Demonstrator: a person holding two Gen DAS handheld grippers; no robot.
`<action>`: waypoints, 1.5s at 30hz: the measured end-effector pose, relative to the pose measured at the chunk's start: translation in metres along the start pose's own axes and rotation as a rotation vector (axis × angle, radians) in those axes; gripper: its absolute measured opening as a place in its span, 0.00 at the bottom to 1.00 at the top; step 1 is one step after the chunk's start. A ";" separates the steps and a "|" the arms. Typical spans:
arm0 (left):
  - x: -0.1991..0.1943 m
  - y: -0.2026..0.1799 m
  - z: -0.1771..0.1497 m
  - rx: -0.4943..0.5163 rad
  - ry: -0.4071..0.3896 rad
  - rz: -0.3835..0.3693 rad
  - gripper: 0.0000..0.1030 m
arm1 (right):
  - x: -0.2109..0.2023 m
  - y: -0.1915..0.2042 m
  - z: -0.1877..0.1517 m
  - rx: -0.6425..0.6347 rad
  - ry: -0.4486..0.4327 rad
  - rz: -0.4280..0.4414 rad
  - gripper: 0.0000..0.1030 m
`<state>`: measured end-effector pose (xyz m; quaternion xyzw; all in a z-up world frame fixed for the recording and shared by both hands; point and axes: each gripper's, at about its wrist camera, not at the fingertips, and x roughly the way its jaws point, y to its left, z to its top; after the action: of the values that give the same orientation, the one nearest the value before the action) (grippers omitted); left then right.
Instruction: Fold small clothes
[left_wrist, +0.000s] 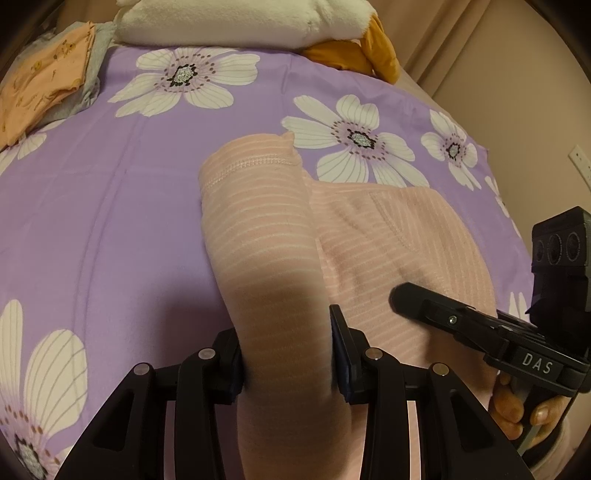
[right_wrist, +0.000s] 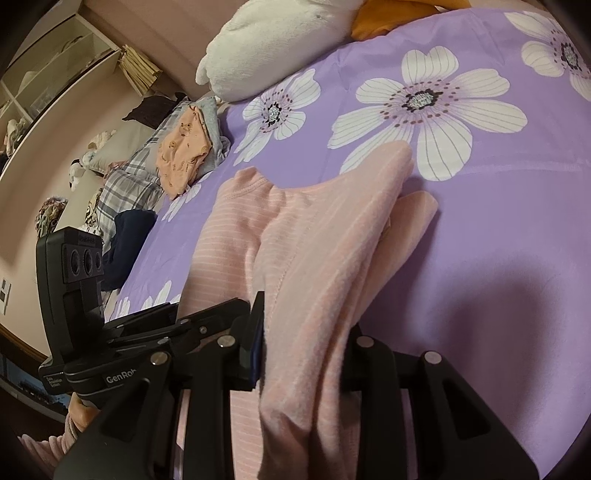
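A pink striped garment (left_wrist: 388, 236) lies on the purple flowered bedspread (left_wrist: 110, 206). My left gripper (left_wrist: 288, 354) is shut on one lifted part of it, a sleeve or leg that hangs forward over the bed. My right gripper (right_wrist: 306, 350) is shut on another bunched part of the same pink garment (right_wrist: 306, 240). The right gripper also shows at the right of the left wrist view (left_wrist: 461, 317). The left gripper shows at the left of the right wrist view (right_wrist: 155, 325).
A folded orange garment on grey clothes (left_wrist: 48, 85) lies at the far left of the bed, also in the right wrist view (right_wrist: 181, 151). A white plush toy (left_wrist: 236, 22) and an orange cloth (left_wrist: 354, 51) lie at the far edge. A wall stands right.
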<state>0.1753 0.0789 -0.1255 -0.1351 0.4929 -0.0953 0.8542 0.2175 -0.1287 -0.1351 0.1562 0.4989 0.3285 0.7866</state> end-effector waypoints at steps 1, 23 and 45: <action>0.000 0.000 -0.001 0.001 0.000 0.000 0.36 | 0.000 -0.001 -0.001 0.004 0.001 0.000 0.29; -0.004 0.000 -0.007 0.015 -0.008 0.014 0.37 | 0.002 -0.014 -0.004 0.068 0.006 0.016 0.31; -0.016 0.001 -0.020 0.026 -0.014 0.041 0.37 | -0.005 -0.024 -0.006 0.122 -0.007 0.012 0.34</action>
<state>0.1499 0.0818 -0.1221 -0.1142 0.4885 -0.0832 0.8611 0.2190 -0.1503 -0.1480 0.2081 0.5142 0.3016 0.7755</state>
